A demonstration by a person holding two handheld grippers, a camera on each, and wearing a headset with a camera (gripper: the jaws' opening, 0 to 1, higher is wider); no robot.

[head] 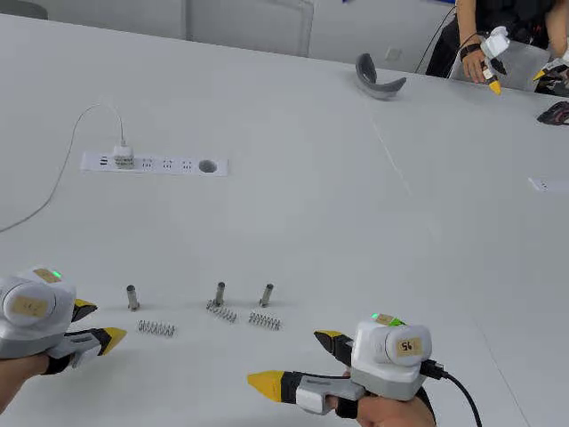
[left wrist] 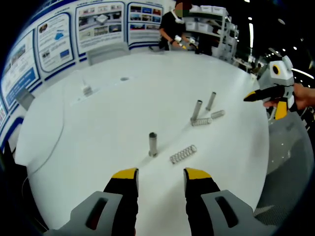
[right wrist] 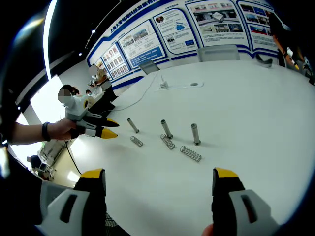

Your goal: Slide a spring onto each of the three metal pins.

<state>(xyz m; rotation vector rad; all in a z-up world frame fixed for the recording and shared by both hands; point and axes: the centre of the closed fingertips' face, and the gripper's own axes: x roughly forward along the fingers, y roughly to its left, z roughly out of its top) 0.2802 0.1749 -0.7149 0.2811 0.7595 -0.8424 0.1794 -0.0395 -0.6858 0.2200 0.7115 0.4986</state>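
The yellow-tipped left tool [head: 100, 324] and right tool [head: 297, 359] are apart. Three grey metal pins [head: 219, 294] stand beside three wire springs [head: 221, 311].

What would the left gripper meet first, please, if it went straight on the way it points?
Probably the nearest metal pin, standing just ahead of the left gripper; the spring lies slightly right.

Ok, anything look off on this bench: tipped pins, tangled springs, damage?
Nothing stands out. The left pin, middle pin and right pin stand upright; the left spring, middle spring and right spring lie loose on the table beside them. The left gripper and right gripper are open, empty.
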